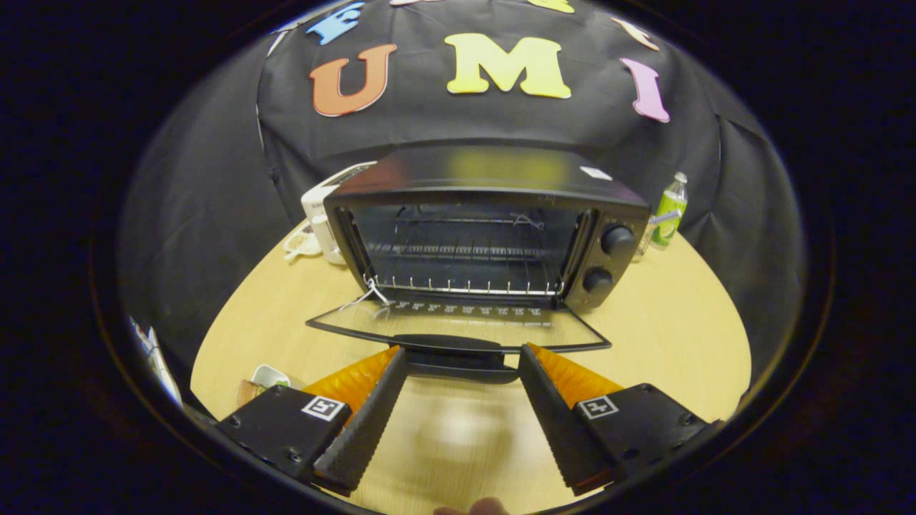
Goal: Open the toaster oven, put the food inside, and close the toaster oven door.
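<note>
Toaster oven [486, 229] stands on the wooden table [680, 336] with its glass door [458, 325] folded down flat and the wire rack [461, 268] bare. Gripper [461, 361] fingers are spread wide apart, holding nothing, tips flanking the door handle [451, 350]. No food identifiable; judged next: withdraw squarely off the handle without lifting the door, then fetch the food

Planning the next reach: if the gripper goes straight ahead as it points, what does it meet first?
Probably the door handle of the open toaster oven, just ahead of the open gripper; depth is uncertain.
</note>
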`<state>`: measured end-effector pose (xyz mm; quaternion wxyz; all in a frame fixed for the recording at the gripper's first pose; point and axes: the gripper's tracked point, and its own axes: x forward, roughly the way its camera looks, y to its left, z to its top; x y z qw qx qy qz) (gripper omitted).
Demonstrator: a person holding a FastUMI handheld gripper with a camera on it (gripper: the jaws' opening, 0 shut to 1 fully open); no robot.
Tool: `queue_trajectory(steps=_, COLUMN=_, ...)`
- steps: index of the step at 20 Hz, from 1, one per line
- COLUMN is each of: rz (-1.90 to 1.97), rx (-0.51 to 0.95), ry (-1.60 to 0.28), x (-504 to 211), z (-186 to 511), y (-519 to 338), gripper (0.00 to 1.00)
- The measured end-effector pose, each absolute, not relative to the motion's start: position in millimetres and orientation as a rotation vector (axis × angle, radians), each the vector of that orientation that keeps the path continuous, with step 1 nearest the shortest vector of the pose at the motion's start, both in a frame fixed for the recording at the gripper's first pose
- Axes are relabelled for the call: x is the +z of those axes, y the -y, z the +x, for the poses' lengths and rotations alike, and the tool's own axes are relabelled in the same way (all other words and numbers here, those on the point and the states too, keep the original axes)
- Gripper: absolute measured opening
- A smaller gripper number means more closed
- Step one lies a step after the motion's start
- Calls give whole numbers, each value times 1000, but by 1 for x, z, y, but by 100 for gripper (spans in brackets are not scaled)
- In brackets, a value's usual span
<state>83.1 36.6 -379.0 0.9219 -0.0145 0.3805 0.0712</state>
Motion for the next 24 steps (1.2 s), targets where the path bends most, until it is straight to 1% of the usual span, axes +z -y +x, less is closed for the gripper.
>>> queue_trajectory(steps=2, rz=11, rx=139, ry=-825, x=-384, z=69, y=-35, gripper=100)
queue_trajectory(steps=4, rz=19, rx=159, ry=-823, x=-373, z=67, y=-36, gripper=100)
queue_trajectory(steps=6, rz=32, rx=207, ry=-806, x=-350, z=53, y=-41, gripper=100)
queue_trajectory(steps=10, rz=190, rx=325, ry=-807, x=-299, z=39, y=-59, gripper=100)
queue_trajectory(steps=14, rz=303, rx=404, ry=-905, x=-273, z=18, y=-74, gripper=100)
queue_trajectory(steps=17, rz=336, rx=447, ry=-988, x=-275, z=4, y=-94, gripper=100)
queue_trajectory(steps=19, rz=383, rx=502, ry=-1062, x=-281, z=-12, y=-118, gripper=100)
queue_trajectory(steps=22, rz=438, rx=549, ry=-1177, x=-301, z=-28, y=-149, gripper=100)
queue_trajectory(steps=24, rz=463, rx=564, ry=-1244, x=-317, z=-35, y=-166, gripper=98)
